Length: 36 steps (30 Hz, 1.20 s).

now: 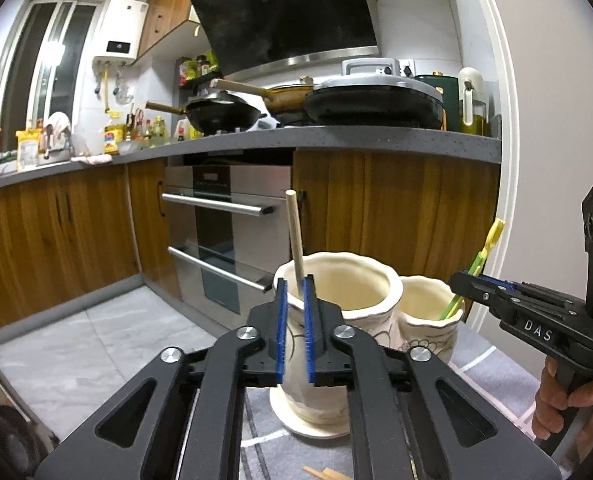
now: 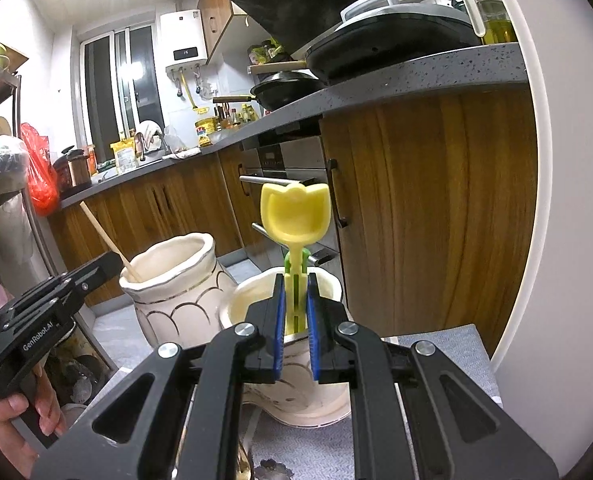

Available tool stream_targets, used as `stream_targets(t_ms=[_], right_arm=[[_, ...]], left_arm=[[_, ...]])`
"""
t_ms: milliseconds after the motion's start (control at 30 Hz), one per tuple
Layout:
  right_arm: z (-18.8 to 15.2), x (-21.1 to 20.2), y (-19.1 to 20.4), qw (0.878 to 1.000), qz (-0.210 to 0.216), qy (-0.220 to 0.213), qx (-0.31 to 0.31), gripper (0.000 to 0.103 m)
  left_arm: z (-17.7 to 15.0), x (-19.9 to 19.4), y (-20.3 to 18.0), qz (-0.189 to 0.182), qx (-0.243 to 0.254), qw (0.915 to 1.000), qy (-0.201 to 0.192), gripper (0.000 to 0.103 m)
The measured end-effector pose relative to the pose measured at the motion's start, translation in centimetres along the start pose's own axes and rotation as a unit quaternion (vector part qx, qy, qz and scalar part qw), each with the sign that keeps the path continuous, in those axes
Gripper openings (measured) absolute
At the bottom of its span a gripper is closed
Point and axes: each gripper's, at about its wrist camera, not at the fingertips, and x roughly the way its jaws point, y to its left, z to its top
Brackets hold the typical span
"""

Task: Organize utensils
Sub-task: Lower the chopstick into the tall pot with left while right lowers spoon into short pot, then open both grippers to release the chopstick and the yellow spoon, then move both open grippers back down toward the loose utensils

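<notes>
Blue-padded left gripper [image 1: 294, 300] stands narrowly parted around a wooden chopstick [image 1: 295, 236] resting in the tall cream ceramic vase [image 1: 348, 300]; right gripper [image 2: 295, 300] clamps a yellow tulip-shaped plastic spoon [image 2: 295, 216] over the smaller cream pot [image 2: 328, 286] just ahead.

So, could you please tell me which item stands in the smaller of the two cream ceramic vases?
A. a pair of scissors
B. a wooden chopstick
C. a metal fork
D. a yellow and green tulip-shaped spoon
D: the yellow and green tulip-shaped spoon rises out of the smaller vase, gripped by the right gripper, while the wooden stick stands in the larger vase.
</notes>
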Motion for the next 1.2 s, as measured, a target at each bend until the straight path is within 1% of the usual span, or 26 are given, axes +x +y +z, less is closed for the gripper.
stream_targets(t_ms=[67, 133, 167, 200, 267, 333, 367, 400, 433, 467, 500, 533, 567, 600, 633, 700, 733, 800, 833, 900, 1067, 1200], right_arm=[[0.1, 0.1, 0.0, 1.0, -0.001, 0.001, 0.0, 0.01], [0.1, 0.1, 0.0, 1.0, -0.002, -0.001, -0.001, 0.011], [0.1, 0.1, -0.1, 1.0, -0.003, 0.0, 0.0, 0.013], [0.0, 0.2, 0.0, 1.0, -0.004, 0.0, 0.001, 0.019], [0.1, 0.1, -0.1, 1.0, -0.004, -0.003, 0.002, 0.025], [0.2, 0.0, -0.2, 1.0, -0.005, -0.006, 0.003, 0.025], [0.2, -0.1, -0.3, 1.0, -0.005, -0.007, 0.005, 0.027], [0.2, -0.1, -0.4, 1.0, -0.005, -0.008, 0.006, 0.031], [0.2, -0.2, -0.4, 1.0, -0.005, -0.009, 0.007, 0.035], [0.2, -0.4, -0.5, 1.0, -0.004, -0.011, 0.008, 0.042], [0.2, -0.6, -0.6, 1.0, -0.003, -0.013, 0.011, 0.046], [0.3, -0.7, -0.6, 1.0, -0.003, -0.014, 0.012, 0.047], [0.4, -0.9, -0.7, 1.0, -0.001, -0.017, 0.013, 0.052], [0.4, -1.1, -0.8, 1.0, -0.001, -0.018, 0.014, 0.059], [0.5, -1.4, -0.9, 1.0, -0.001, -0.018, 0.016, 0.061], [0.6, -1.9, -1.0, 1.0, 0.001, -0.017, 0.02, 0.071], [0.6, -2.1, -1.0, 1.0, 0.002, -0.018, 0.021, 0.074], [0.7, -2.8, -1.1, 1.0, 0.007, -0.021, 0.021, 0.085], [0.8, -3.1, -1.1, 1.0, 0.007, -0.022, 0.019, 0.087], [0.8, -3.7, -1.2, 0.999, 0.006, -0.026, 0.017, 0.098], [0.8, -4.6, -1.6, 0.999, -0.004, -0.035, 0.016, 0.098], [0.8, -5.2, -2.0, 0.999, -0.007, -0.033, 0.018, 0.098]], left_arm=[[0.1, -0.1, 0.0, 0.003, 0.001, 1.0, -0.001, 0.012], [0.1, -0.2, 0.1, 0.008, 0.001, 1.0, -0.003, 0.016], [0.1, -0.1, 0.1, 0.009, 0.001, 1.0, -0.003, 0.023], [0.1, -0.2, 0.1, 0.01, -0.002, 0.9999, -0.004, 0.03], [0.2, -0.2, 0.2, 0.01, -0.003, 0.9999, -0.006, 0.033], [0.2, -0.4, 0.3, 0.013, -0.004, 0.9999, -0.007, 0.034], [0.2, -0.5, 0.4, 0.015, -0.005, 0.9999, -0.008, 0.036], [0.2, -0.6, 0.4, 0.017, -0.005, 0.9998, -0.009, 0.04], [0.2, -0.6, 0.4, 0.019, -0.006, 0.9998, -0.009, 0.042], [0.2, -0.7, 0.5, 0.021, -0.007, 0.9997, -0.008, 0.044], [0.3, -0.8, 0.6, 0.022, -0.008, 0.9997, -0.008, 0.045], [0.4, -0.9, 0.6, 0.022, -0.009, 0.9997, -0.007, 0.045], [0.5, -1.1, 0.6, 0.023, -0.011, 0.9997, -0.006, 0.049], [0.5, -1.3, 0.6, 0.025, -0.012, 0.9996, -0.006, 0.056], [0.6, -1.5, 0.6, 0.028, -0.013, 0.9995, -0.008, 0.061], [0.9, -2.2, 0.5, 0.039, -0.015, 0.999, -0.017, 0.08], [1.0, -2.6, 0.4, 0.045, -0.016, 0.9987, -0.021, 0.084], [1.4, -3.2, 0.2, 0.053, -0.018, 0.9981, -0.027, 0.094], [1.6, -3.6, 0.1, 0.059, -0.019, 0.9976, -0.031, 0.095], [1.8, -4.2, -0.1, 0.071, -0.022, 0.9965, -0.039, 0.098], [2.1, -5.0, -0.2, 0.084, -0.031, 0.9953, -0.037, 0.098], [2.3, -5.9, -0.2, 0.089, -0.035, 0.9949, -0.034, 0.098]])
